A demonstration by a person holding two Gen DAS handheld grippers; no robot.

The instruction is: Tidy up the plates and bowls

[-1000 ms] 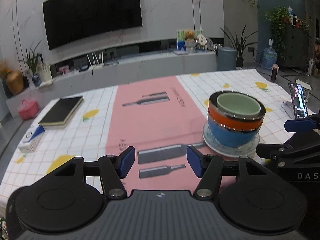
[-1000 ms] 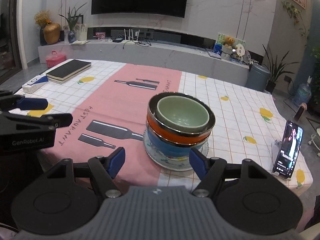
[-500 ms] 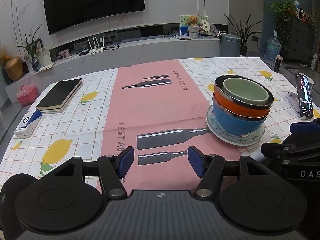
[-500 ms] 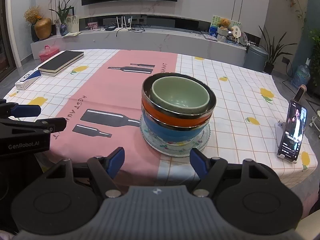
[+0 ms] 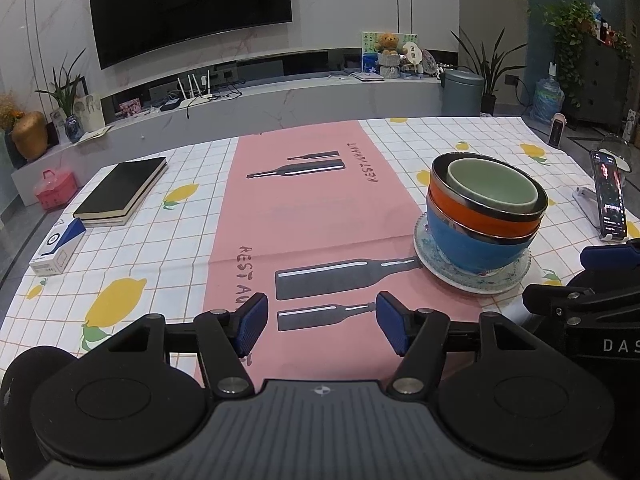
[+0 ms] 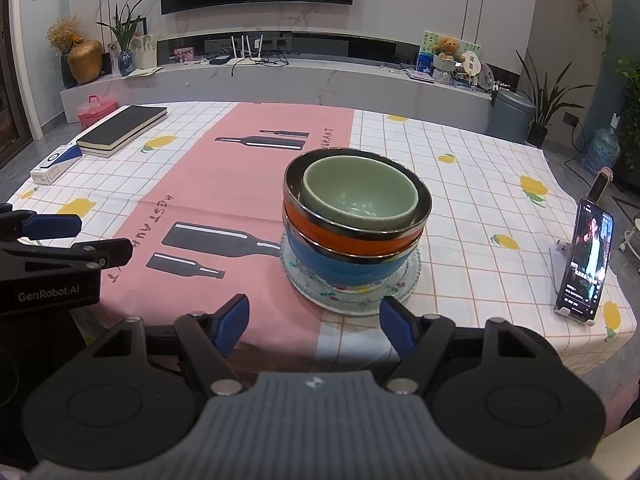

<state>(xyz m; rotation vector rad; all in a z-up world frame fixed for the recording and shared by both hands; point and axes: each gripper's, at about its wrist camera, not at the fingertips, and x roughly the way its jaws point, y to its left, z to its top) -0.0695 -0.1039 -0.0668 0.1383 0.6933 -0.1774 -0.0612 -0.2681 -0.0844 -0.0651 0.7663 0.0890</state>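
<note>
Right wrist view: the bowl stack (image 6: 356,232), nested on its plate (image 6: 352,292) near the table's (image 6: 480,184) near edge, sits untouched as before; right gripper (image 6: 314,326) and left gripper (image 5: 320,328) stay spread, empty, so sorting looks finished.

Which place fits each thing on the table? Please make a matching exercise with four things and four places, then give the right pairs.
Things:
1. green bowl
2. glass plate
3. black book
4. phone

Places:
A. standing on a stand near the right table edge
B. under the blue bowl
C. at the far left of the table
D. nested on top of the stack, in the orange bowl

Pairs: 1-D, 2-B, 3-C, 4-A
</note>
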